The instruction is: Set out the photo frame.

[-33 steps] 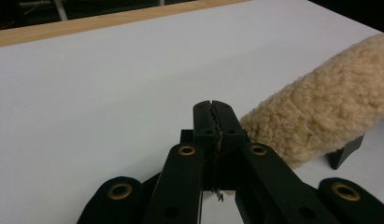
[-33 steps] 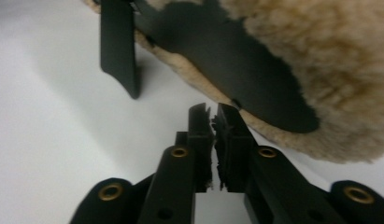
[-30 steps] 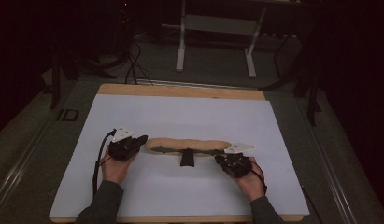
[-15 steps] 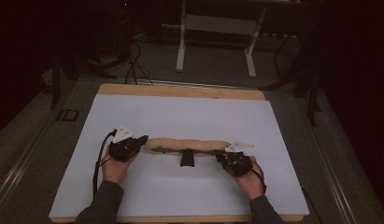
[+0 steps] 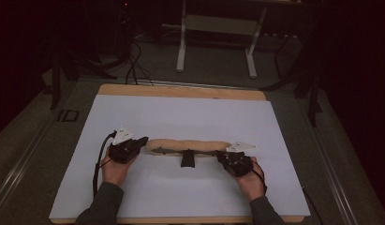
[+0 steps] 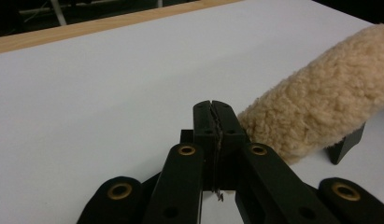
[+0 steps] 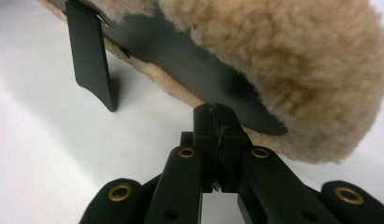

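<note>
Presently: fleece-covered pad [image 5: 190, 145] lies lengthwise mid-table on the white sheet [image 5: 181, 112].
Left gripper [image 5: 142, 140] and right gripper [image 5: 219, 156] sit at opposite ends, jaws pressed together, gripping nothing.

Tan, woolly-textured fleece roll [image 5: 188, 145] with a black strap [image 7: 189, 60] along it, my black left gripper [image 5: 142, 140] and black right gripper [image 5: 220, 158], brass-coloured rivets, plain white sheet [image 5: 181, 112], pale wooden table edge [image 5: 181, 91]
</note>
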`<state>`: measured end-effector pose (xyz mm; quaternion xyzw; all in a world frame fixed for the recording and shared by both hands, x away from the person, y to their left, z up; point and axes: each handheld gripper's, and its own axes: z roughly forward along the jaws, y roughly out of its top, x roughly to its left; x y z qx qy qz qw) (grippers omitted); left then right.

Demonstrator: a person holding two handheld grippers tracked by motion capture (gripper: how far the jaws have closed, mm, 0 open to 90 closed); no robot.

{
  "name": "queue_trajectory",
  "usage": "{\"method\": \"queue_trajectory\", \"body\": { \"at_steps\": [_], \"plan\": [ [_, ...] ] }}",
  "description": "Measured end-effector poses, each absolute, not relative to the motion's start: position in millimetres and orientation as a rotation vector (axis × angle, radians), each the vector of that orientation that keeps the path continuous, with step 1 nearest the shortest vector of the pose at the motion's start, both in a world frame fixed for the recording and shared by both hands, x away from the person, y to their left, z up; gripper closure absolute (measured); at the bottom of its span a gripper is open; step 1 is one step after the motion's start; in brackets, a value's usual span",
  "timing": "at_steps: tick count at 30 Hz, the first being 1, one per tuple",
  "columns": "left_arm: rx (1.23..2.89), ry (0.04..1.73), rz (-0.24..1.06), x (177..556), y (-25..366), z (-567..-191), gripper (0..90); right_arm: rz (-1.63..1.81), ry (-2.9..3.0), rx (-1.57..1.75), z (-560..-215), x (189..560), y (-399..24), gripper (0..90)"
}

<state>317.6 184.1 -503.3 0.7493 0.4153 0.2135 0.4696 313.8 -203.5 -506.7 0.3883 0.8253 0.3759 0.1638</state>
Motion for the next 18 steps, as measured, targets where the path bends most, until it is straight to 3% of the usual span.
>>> {"method": "queue_trajectory", "body": {
  "at_steps": [12, 18],
  "plan": [
    [1.834, 1.018, 0.526, 313.0, 184.7, -503.4, 89.9, 1.088, 2.339, 1.139, -506.0, 315.8, -205.6, 84.0],
    [1.837, 1.009, 0.528, 311.8, 185.1, -503.1, 89.9, 1.091, 2.33, 1.159, -506.1, 316.3, -206.1, 86.4]
  ]
}}
